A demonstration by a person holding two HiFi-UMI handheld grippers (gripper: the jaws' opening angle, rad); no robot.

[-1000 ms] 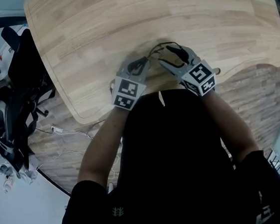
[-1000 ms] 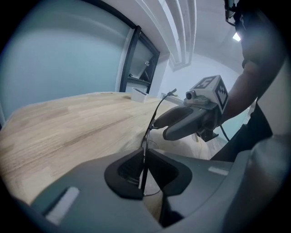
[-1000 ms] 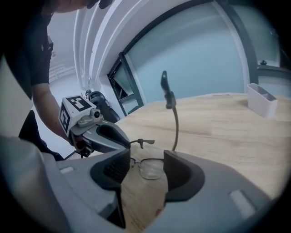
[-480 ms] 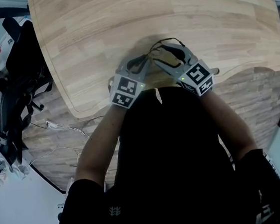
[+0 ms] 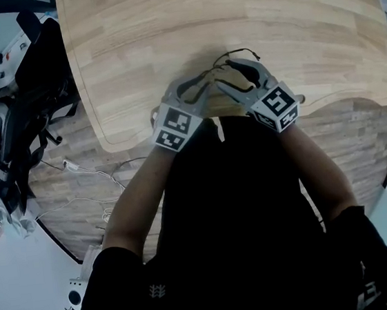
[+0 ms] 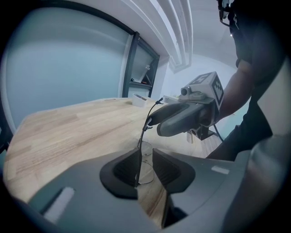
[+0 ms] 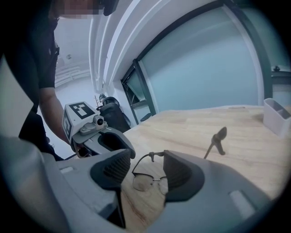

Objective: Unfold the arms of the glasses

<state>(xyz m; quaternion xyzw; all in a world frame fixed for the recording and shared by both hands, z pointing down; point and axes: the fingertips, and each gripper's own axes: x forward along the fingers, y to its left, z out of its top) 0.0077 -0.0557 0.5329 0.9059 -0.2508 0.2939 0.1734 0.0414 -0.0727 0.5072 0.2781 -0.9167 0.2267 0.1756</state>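
- Item: thin black wire-framed glasses [image 7: 146, 181] with clear lenses.
- Position: over the near edge of the light wooden tabletop [image 5: 133, 53], lens front between the parted jaws of the right gripper [image 7: 148, 154]; pad contact not determinable.
- One arm [image 7: 219, 136]: stands out past the frame, dark paddle tip raised.
- Second arm [image 6: 138, 157]: lies between the left gripper [image 6: 145, 152] jaws, which have just been opening, against one pad.

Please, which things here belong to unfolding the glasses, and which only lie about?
Belong to the job: glasses; left gripper, its jaws have just been opening, a glasses arm between them; right gripper, jaws apart; wooden table.
Lying about: grey tray; black chair; floor cables.
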